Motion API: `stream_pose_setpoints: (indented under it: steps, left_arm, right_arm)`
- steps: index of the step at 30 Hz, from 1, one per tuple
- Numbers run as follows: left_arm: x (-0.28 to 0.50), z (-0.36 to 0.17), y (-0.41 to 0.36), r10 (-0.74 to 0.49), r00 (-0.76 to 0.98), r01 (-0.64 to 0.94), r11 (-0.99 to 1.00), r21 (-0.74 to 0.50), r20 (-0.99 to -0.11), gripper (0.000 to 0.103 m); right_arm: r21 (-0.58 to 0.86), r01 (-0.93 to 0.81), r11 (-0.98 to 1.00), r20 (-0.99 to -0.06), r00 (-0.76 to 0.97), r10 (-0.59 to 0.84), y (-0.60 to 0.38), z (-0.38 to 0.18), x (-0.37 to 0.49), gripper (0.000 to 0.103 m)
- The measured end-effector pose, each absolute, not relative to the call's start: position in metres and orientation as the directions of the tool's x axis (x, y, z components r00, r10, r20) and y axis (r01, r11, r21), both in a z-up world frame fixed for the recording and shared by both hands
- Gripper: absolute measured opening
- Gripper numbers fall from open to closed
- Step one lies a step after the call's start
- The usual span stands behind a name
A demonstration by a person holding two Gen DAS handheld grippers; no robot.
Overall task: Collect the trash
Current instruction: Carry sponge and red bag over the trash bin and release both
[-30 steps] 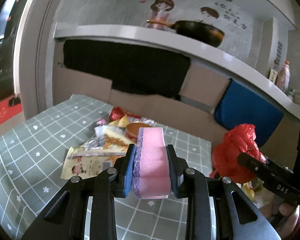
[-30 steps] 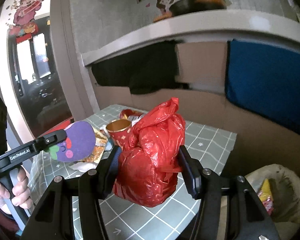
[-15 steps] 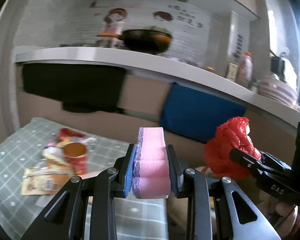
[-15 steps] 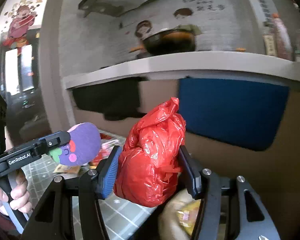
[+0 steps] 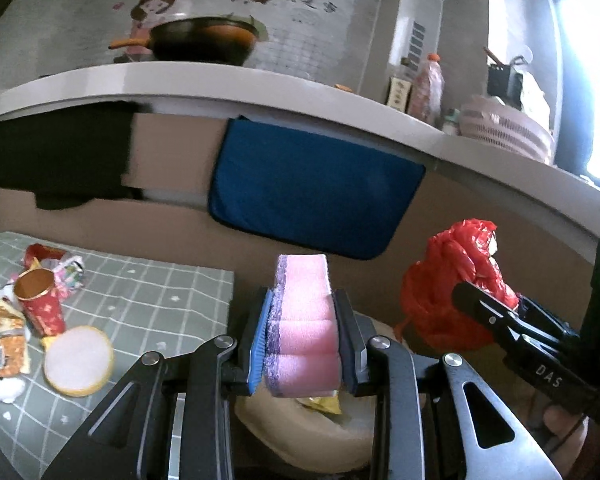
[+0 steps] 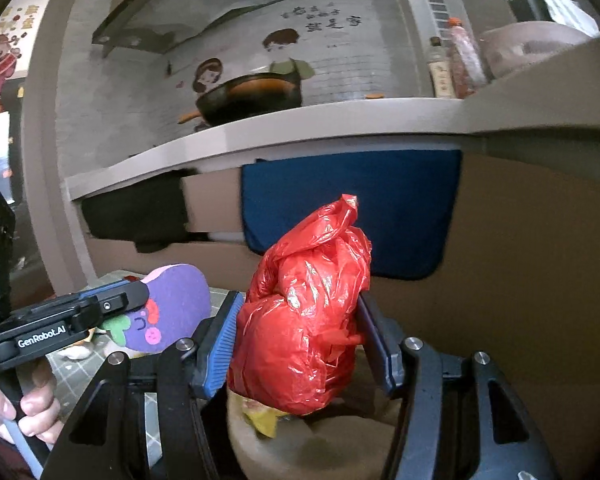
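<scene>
Left wrist view: left hand-held gripper [image 5: 302,338] narrowly set, pads clamped on a pink sponge [image 5: 305,332] standing upright between them. Sponge reads as light, soft and springy; a flat-side pinch suits it. Below the jaws, the rim of a beige trash bin [image 5: 300,426], a yellow wrapper inside. Left of that, the bench [image 5: 152,300] with leftover litter: red paper cup [image 5: 40,304], round white lid [image 5: 78,360], wrappers [image 5: 4,350].

Right wrist view: right hand-held gripper [image 6: 298,346] set wider, gripping a knotted red plastic bag [image 6: 304,320] over the same bin [image 6: 320,446]. Bag looks light, crinkly and slippery; best squeezed mid-bulge. Only this view shows the sponge's purple cartoon face; only the left shows the remaining litter.
</scene>
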State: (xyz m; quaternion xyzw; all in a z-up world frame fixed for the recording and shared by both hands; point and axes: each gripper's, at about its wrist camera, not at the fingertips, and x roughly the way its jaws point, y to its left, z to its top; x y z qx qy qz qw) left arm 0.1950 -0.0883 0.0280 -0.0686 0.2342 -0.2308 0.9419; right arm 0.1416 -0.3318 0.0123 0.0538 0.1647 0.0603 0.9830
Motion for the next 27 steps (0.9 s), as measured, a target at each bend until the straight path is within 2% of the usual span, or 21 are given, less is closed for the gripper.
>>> stream_pose_setpoints:
  steps: [13,21,24,27]
  left_arm:
    - [0.221,-0.016,-0.119,-0.496,0.703,0.420,0.868,-0.266,-0.509,0.031]
    - [0.263,-0.083,-0.163,-0.516,0.562,0.448,0.847,-0.288,-0.646,0.031]
    - [0.282,-0.110,-0.174,-0.536,0.483,0.433,0.834,-0.343,-0.693,0.031]
    - [0.285,-0.115,-0.176,-0.576,0.463,0.453,0.807,-0.378,-0.674,0.031]
  right_arm:
    - [0.156,-0.049,0.987,-0.350,0.931,0.102,-0.355,-0.010,0.147,0.054]
    - [0.160,-0.014,0.987,-0.398,0.914,0.078,-0.366,-0.029,0.164,0.054]
    - [0.161,0.004,0.987,-0.420,0.905,0.064,-0.372,-0.037,0.169,0.054]
    - [0.165,0.021,0.986,-0.445,0.894,0.056,-0.377,-0.047,0.175,0.054]
